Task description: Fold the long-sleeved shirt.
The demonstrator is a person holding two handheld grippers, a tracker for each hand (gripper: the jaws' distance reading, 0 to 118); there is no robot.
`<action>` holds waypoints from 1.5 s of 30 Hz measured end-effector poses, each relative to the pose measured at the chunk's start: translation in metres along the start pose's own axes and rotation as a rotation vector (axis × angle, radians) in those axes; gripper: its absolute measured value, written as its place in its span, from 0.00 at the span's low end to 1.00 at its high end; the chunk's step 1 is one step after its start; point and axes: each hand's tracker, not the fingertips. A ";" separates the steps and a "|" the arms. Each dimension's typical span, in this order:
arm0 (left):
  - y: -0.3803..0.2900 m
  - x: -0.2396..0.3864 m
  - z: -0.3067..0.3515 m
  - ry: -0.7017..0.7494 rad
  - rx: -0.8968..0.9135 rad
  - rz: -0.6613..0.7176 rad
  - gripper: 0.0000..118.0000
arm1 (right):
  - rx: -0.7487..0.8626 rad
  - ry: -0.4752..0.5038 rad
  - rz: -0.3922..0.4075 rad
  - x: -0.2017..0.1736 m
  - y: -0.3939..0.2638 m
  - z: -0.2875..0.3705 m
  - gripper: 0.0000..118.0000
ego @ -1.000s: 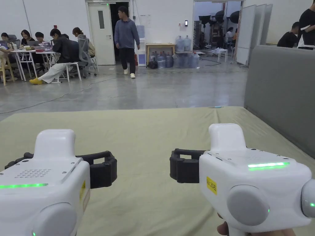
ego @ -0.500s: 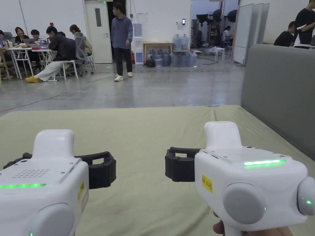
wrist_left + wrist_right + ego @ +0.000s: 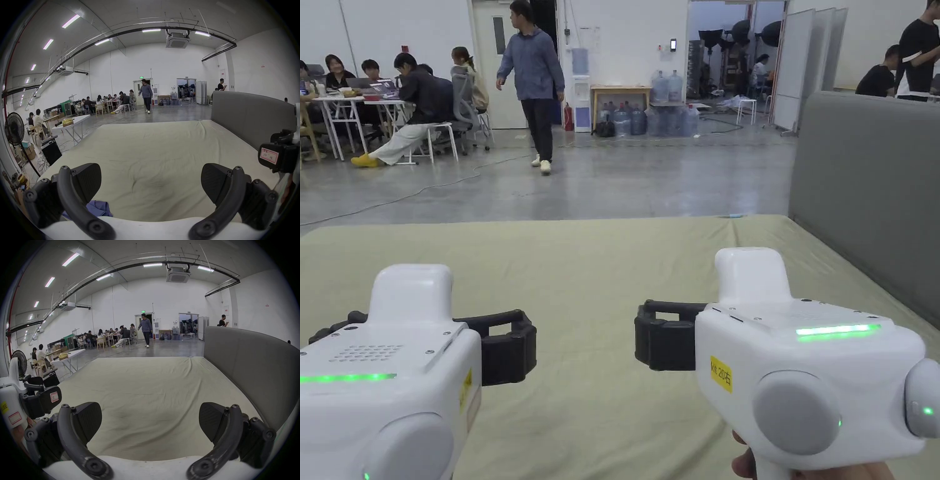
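Hovering over the pale green bed (image 3: 600,275), the left claw (image 3: 151,183) is sitting low at the left of the head view, its jaws standing wide apart in the left gripper view with nothing between them; just beneath its left jaw, a crumpled piece of purple-blue cloth (image 3: 99,208) is lying at the near edge of the bed, and whether this is the long-sleeved shirt cannot be told; the bed sheet is stretching bare and lightly creased across the middle; the right claw (image 3: 150,421) is hovering beside the left one, level with it and apart from it, its jaws also spread wide and holding nothing; a hand (image 3: 800,470) is gripping its handle from below; a grey padded headboard (image 3: 862,187) is rising along the right edge of the bed; beyond the bed, a person (image 3: 531,81) is walking across the grey floor (image 3: 650,181), and other people are sitting at tables (image 3: 356,103) at the far left.
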 end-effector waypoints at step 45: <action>0.004 0.000 0.001 -0.024 -0.034 0.012 1.00 | 0.007 0.007 0.007 -0.001 0.003 0.005 1.00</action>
